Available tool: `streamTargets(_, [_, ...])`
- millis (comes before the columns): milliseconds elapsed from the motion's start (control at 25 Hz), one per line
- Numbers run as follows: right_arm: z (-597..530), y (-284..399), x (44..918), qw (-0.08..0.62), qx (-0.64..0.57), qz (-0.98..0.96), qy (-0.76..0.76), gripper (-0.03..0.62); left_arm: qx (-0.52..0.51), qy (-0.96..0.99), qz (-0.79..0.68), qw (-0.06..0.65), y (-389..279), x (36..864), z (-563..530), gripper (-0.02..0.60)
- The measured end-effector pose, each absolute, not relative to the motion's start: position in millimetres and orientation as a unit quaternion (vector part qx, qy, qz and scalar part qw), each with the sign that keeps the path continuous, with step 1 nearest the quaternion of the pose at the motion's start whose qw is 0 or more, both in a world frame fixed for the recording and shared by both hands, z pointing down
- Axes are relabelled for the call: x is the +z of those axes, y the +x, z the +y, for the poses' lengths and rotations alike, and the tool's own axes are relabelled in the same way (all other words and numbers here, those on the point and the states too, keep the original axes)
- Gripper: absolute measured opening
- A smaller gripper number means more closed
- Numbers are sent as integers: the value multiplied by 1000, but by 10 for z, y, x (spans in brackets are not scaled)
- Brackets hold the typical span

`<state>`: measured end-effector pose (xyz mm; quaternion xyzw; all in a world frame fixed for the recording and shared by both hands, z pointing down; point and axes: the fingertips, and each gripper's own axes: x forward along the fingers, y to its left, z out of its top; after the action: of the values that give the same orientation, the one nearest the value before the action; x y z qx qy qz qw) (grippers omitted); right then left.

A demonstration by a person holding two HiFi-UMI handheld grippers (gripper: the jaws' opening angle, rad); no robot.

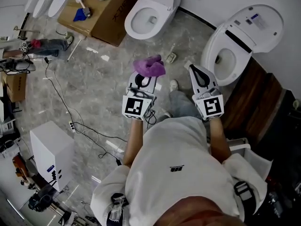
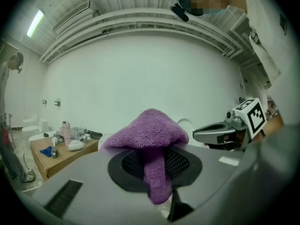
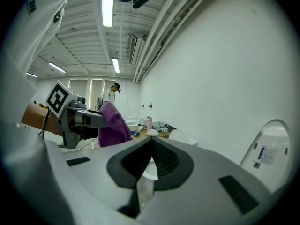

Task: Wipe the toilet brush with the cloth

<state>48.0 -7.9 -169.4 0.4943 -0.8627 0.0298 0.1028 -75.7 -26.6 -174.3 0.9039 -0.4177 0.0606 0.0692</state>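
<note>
A purple cloth (image 1: 149, 66) is being gripped in the closed left tool (image 1: 142, 79), bunched over its tip so a wiping face is being offered. The right tool (image 3: 152, 145) is being held shut and empty, likely kept free for the toilet brush, perhaps the small handled thing (image 1: 171, 56) lying on the floor (image 1: 108, 79) between two toilets (image 1: 149, 13)

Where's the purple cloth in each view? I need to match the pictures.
Head view: cloth at centre, at the left gripper's tip.
Left gripper view: cloth at centre, pinched in its jaws.
Right gripper view: cloth left of centre, hanging from the left gripper.
Shared landmark: the cardboard box.
</note>
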Motion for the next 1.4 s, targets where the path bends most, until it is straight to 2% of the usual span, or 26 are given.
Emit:
streamTargets(600, [-1111,778,-204,145,92,-852,494,-3,107,904,-394,128,-395,-357,-1424,74])
streamTargets(1000, [-1276,799,968,162,104,-843,502,-3,129,901,-378,167,-405,899,-1631,74])
streamTargets(1400, [-1338,653,2197,167,93,-838,511,-3,122,904,-370,176,-507,2233,-1573,74])
